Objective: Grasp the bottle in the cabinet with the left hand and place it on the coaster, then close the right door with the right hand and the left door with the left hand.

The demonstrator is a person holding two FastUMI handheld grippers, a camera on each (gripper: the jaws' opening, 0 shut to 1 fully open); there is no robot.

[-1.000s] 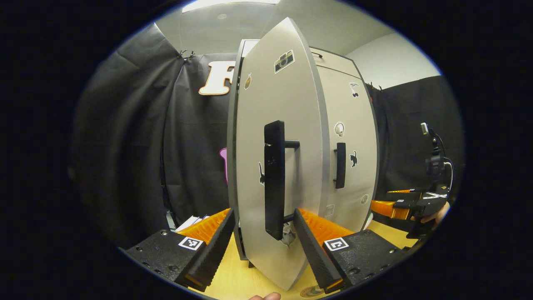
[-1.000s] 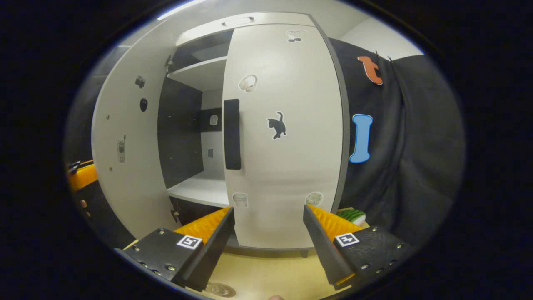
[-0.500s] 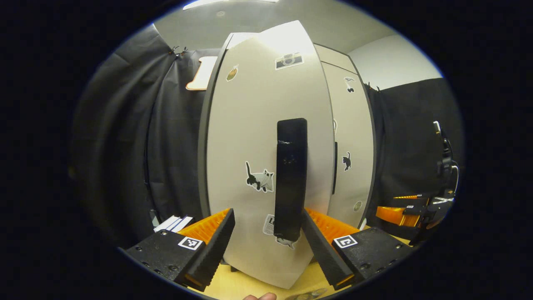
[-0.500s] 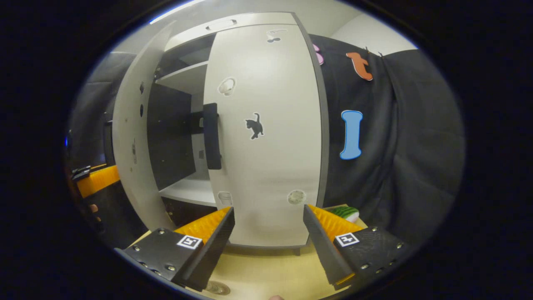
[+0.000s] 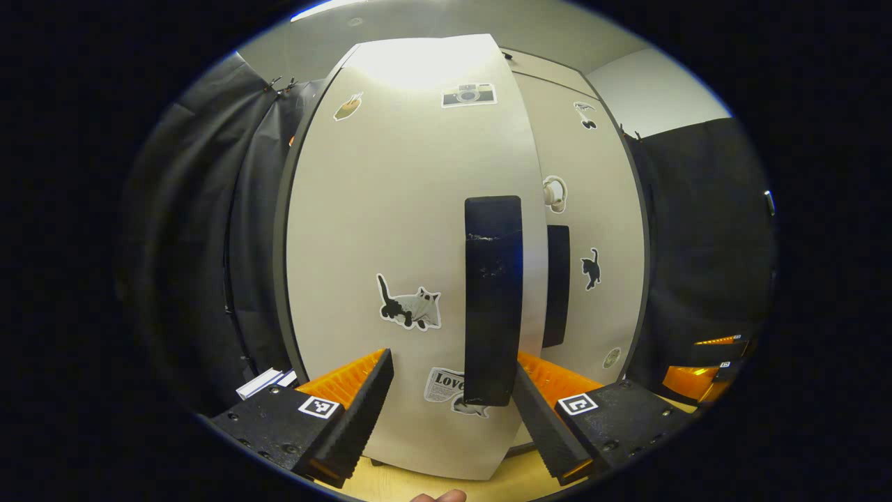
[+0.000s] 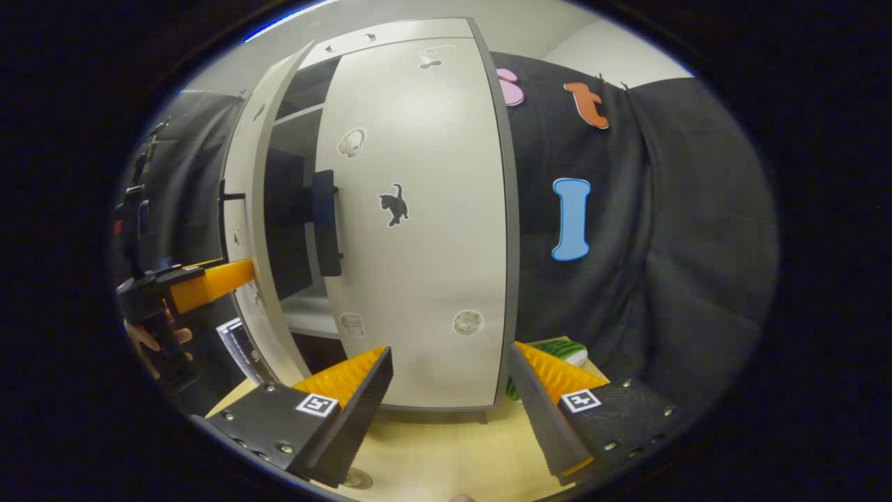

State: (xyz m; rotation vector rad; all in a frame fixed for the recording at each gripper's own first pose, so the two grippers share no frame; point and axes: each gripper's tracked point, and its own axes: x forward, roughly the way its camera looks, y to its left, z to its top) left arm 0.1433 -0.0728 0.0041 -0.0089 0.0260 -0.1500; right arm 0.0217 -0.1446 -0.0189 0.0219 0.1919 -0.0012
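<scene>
Your left gripper [image 5: 453, 380] is right in front of the left door [image 5: 390, 230] of the cabinet [image 6: 390, 45]. Its two fingers stand wide apart and hold nothing. The black handle [image 5: 493, 300] of this door hangs between them, close to the finger on the right side of the view, but you cannot tell if it touches. In the left gripper view the left door looks almost closed. In the right gripper view a dark gap is open between the two doors, with two shelves inside.

Your right gripper [image 6: 451, 380] is also wide open and empty. It is held back from the right door [image 6: 418, 223], which lies flat against the cabinet. This door has one black handle [image 6: 326, 223] too, so you see two doors and two handles.

You can count stickers: on the left door four, namely a camera, a small one at the top left, a cat [image 5: 410, 308] and a newspaper one at the bottom. On the right door are one black cat [image 6: 394, 204] and some pale round ones.

The cabinet stands on a wooden table [image 6: 446, 453]. One green striped thing [image 6: 561, 350] lies on the table beside the cabinet. At the lower edge of the right gripper view is a small round thing [image 6: 357, 478], maybe the coaster; you cannot tell for sure. The left gripper also appears at the left edge of this view, with a hand [image 6: 150, 338] on it.
</scene>
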